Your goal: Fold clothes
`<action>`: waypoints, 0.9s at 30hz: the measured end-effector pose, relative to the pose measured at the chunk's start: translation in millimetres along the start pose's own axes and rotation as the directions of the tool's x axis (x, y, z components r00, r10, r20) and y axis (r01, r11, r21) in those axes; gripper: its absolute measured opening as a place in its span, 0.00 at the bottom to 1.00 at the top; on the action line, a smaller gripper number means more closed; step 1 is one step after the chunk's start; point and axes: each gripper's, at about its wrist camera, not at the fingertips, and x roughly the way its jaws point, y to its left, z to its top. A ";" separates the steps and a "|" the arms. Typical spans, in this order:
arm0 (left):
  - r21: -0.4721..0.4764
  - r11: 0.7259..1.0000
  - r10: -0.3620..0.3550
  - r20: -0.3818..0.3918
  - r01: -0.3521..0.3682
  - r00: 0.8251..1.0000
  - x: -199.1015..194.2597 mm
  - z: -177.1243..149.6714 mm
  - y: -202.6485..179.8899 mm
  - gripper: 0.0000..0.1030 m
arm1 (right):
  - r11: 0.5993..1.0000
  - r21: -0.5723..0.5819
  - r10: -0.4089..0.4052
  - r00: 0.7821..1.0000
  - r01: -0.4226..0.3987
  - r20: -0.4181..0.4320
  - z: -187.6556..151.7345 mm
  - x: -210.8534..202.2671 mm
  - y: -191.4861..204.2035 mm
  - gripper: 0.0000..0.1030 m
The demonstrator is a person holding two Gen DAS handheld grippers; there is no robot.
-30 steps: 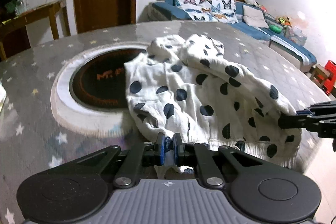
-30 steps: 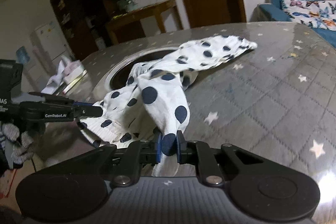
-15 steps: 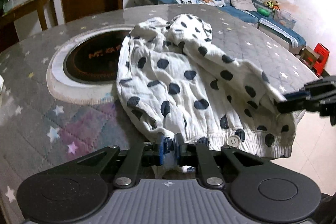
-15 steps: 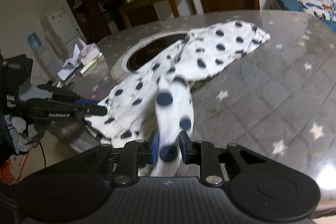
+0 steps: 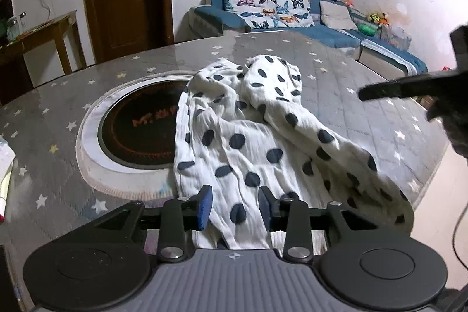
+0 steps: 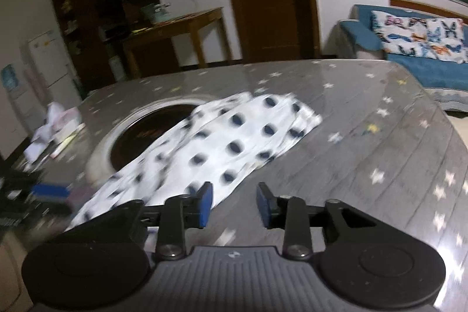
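Garment [image 5: 251, 142] loose on table [image 5: 58, 119], both grippers' fingers opening

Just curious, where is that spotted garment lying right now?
The spotted garment lies on the grey starry table, its left edge overlapping the round black inset.

dim indoor light, glare on the glossy table [image 5: 336, 69], right wrist view motion-blurred, fisheye-bent edges

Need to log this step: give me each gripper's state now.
Left gripper: opening, polka-dot garment between its fingers, not clamped.
Right gripper: opening, nothing between its fingers.
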 end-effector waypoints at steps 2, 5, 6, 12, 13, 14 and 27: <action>-0.020 1.000 -0.003 -0.004 0.003 1.000 9.2 2.4 2.2 0.37 | 1.000 0.005 -0.031 1.000 0.031 0.006 13.4 18.4 -8.9 0.34; -0.048 0.999 -0.021 -0.013 0.021 1.000 21.6 3.6 3.8 0.36 | 0.997 0.033 -0.072 0.997 0.072 0.001 31.3 48.9 -23.9 0.34; -0.055 0.998 -0.029 -0.015 0.029 0.999 25.2 3.8 3.8 0.37 | 0.995 0.048 -0.083 0.997 0.084 -0.004 36.7 59.3 -29.5 0.34; -0.064 0.995 -0.075 -0.035 0.072 0.997 43.0 3.1 0.7 0.36 | 0.978 0.110 -0.171 0.984 0.176 -0.051 58.1 116.6 -62.7 0.34; -0.062 0.995 -0.082 -0.039 0.080 0.996 45.1 3.1 0.0 0.36 | 0.975 0.119 -0.180 0.982 0.186 -0.059 59.0 124.3 -67.7 0.34; -0.062 0.994 -0.088 -0.044 0.085 0.995 47.2 3.1 -0.5 0.36 | 0.973 0.123 -0.190 0.980 0.196 -0.064 59.9 131.3 -71.5 0.34; -0.071 0.992 -0.110 -0.094 0.104 0.990 68.0 3.0 0.4 0.37 | 0.960 0.091 -0.259 0.964 0.264 -0.062 61.2 169.2 -78.0 0.10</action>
